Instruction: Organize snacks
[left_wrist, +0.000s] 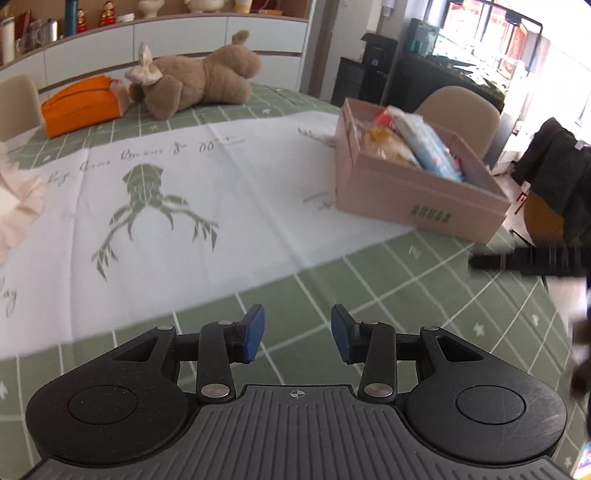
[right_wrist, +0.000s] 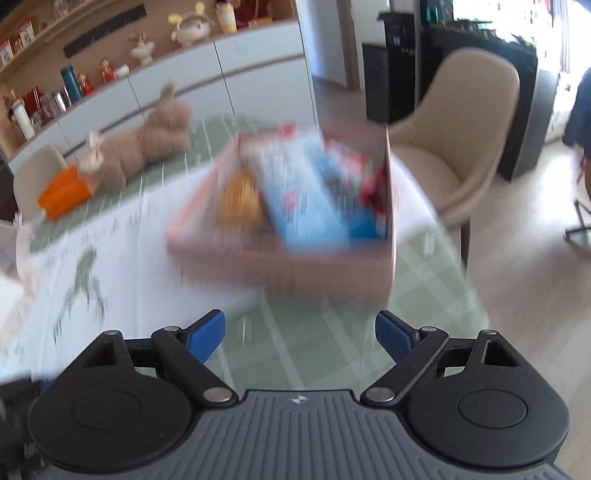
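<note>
Both tools are hanging empty over the green-checked surface (left_wrist: 424, 273), so the job appears to be late on or between picks: the snacks that can be seen are all sitting inside the pink box (left_wrist: 417, 195), and no loose packet is showing on the cloth in either view. The left tool (left_wrist: 297, 334) is holding its blue pads parted with nothing between them, and the box is lying ahead of it and off to its right, well apart. The right tool (right_wrist: 299, 338) is spreading its pads wider, also gripping nothing, and the box (right_wrist: 280, 266) is sitting directly ahead of it, near but not touching. The next move is probably calling for one of two things: searching for any packet left outside the box, or reaching in to straighten the pale blue packet (left_wrist: 430, 147) that is leaning across the yellow bag (left_wrist: 384, 144); either needs the pads kept parted until they are straddling a packet. The left view is giving the sharp picture, showing the box's green lettering, the plush toy (left_wrist: 199, 83) and the orange pouch (left_wrist: 83, 105) far ahead to the left. The right view is badly smeared, yet it is looking down into the box and showing red-patterned wrappers (right_wrist: 369, 177) at the far side of the blue packet that the left view is barely catching.
</note>
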